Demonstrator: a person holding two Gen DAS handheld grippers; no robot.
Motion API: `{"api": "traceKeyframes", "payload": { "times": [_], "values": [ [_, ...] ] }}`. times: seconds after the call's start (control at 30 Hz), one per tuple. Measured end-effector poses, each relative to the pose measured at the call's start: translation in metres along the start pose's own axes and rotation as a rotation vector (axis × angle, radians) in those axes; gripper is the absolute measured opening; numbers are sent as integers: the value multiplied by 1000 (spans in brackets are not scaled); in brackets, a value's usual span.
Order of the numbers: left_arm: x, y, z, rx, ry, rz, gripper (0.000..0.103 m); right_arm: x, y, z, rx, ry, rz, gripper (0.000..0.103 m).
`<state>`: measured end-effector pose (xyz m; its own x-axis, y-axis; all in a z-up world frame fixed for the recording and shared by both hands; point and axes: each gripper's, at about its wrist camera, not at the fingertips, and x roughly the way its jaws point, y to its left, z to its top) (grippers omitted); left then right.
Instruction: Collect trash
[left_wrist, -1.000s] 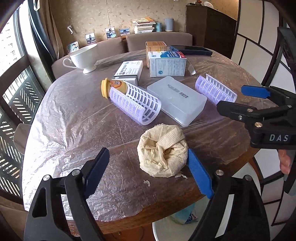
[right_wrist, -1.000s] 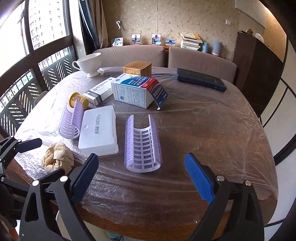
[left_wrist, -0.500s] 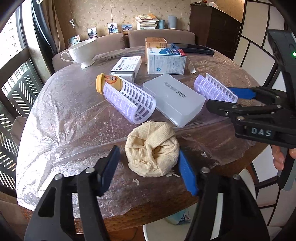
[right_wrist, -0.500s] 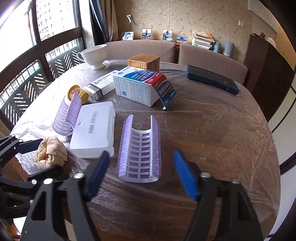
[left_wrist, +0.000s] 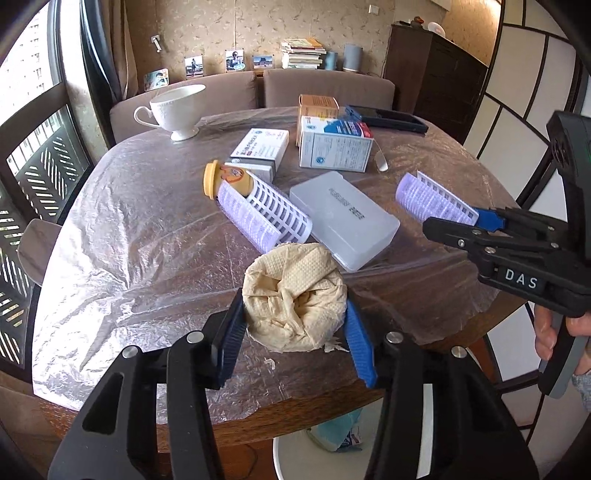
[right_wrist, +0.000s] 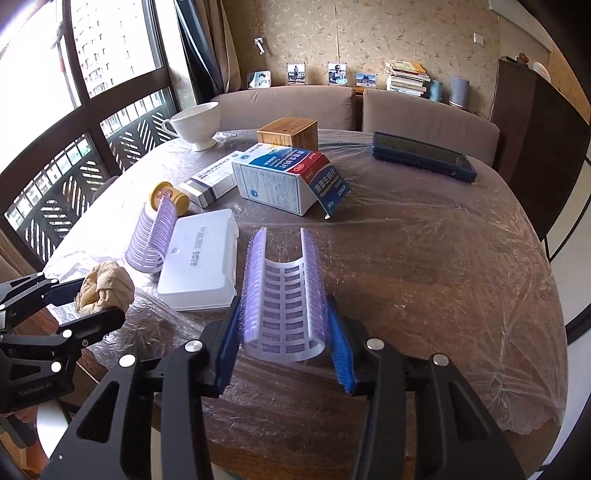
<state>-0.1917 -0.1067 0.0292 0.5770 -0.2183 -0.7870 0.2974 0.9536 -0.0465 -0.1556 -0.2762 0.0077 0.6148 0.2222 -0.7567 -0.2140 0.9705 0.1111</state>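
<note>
My left gripper (left_wrist: 295, 326) is shut on a crumpled beige paper towel (left_wrist: 295, 295) at the near edge of the round table (left_wrist: 258, 391). The towel also shows in the right wrist view (right_wrist: 105, 282). My right gripper (right_wrist: 284, 332) is shut on a purple-and-white plastic mesh half-tube (right_wrist: 282, 291), its blue pads pressing both long edges. That half-tube shows in the left wrist view (left_wrist: 432, 199). A second mesh half-tube (left_wrist: 262, 214) lies over a small yellow-capped bottle (left_wrist: 225, 179).
A white plastic case (left_wrist: 343, 218), two medicine boxes (left_wrist: 334, 147), a wooden box (left_wrist: 317, 105), a white cup (left_wrist: 177, 107) and a dark flat device (left_wrist: 384, 118) lie on the film-covered table. A white bin (left_wrist: 317, 454) stands below the near edge.
Both grippers moved forward and closed: the left one onto the paper towel, the right one onto the mesh half-tube.
</note>
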Motion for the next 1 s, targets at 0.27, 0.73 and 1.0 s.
{"api": "traceKeyframes", "payload": {
  "times": [0.27,0.73,1.0],
  "values": [
    [-3,3,3,-20,0,18,51,-13,-3,-4,30,-4,2,43],
    [-9,6,2,-45,8,8,51,-28,2,-14,60,3,3,43],
    [-14,7,1,-30,5,-10,51,-36,8,-17,70,-5,-14,43]
  ]
}}
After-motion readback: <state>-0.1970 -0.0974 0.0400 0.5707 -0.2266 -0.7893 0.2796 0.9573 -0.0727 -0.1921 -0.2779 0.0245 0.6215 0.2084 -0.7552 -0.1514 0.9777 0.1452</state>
